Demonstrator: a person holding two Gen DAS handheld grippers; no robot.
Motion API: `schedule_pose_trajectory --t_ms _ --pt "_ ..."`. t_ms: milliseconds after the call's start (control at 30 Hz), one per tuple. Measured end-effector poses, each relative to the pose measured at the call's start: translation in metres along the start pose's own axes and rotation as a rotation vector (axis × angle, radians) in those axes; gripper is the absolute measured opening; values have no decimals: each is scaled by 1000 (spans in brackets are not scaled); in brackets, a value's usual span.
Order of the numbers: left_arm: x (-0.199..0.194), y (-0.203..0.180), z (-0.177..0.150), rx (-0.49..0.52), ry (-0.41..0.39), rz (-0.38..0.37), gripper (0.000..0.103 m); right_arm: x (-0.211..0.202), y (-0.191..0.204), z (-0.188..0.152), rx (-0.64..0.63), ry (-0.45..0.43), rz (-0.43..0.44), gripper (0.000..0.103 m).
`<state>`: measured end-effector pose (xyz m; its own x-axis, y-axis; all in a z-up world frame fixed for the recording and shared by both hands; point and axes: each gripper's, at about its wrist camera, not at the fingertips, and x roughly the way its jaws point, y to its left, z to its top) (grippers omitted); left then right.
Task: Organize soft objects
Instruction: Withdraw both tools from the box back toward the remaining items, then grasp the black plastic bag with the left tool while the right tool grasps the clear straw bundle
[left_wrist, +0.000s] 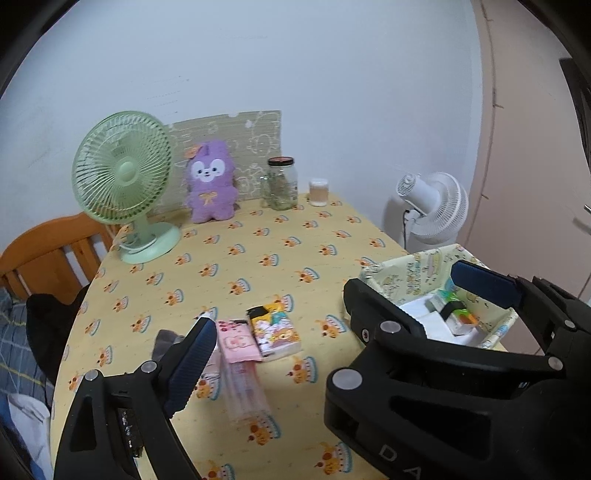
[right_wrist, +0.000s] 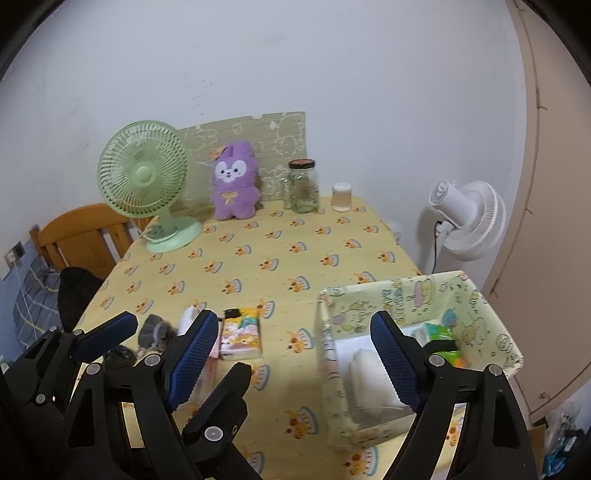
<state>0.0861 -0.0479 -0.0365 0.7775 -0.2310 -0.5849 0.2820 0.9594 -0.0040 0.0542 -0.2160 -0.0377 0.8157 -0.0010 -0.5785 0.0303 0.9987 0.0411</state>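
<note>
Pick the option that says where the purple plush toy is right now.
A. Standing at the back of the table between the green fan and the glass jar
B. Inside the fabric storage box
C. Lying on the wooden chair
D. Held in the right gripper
A. The purple plush toy stands upright at the back of the table, with the green fan on one side and the glass jar on the other, against a patterned board.

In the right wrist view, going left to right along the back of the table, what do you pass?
Green desk fan → purple plush bunny → glass jar with a dark lid → small white-capped container; beyond the table's right edge, the white fan.
</note>
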Motion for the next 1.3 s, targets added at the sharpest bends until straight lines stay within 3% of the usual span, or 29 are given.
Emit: schedule_pose_trajectory --t_ms 433,1300 --pt "7 40 -18 -29 13 55 95 20 38 -11 -3 17 34 87" --pt "35 103 -68 -98 130 136 96 77 101 -50 -43 132 77 87"
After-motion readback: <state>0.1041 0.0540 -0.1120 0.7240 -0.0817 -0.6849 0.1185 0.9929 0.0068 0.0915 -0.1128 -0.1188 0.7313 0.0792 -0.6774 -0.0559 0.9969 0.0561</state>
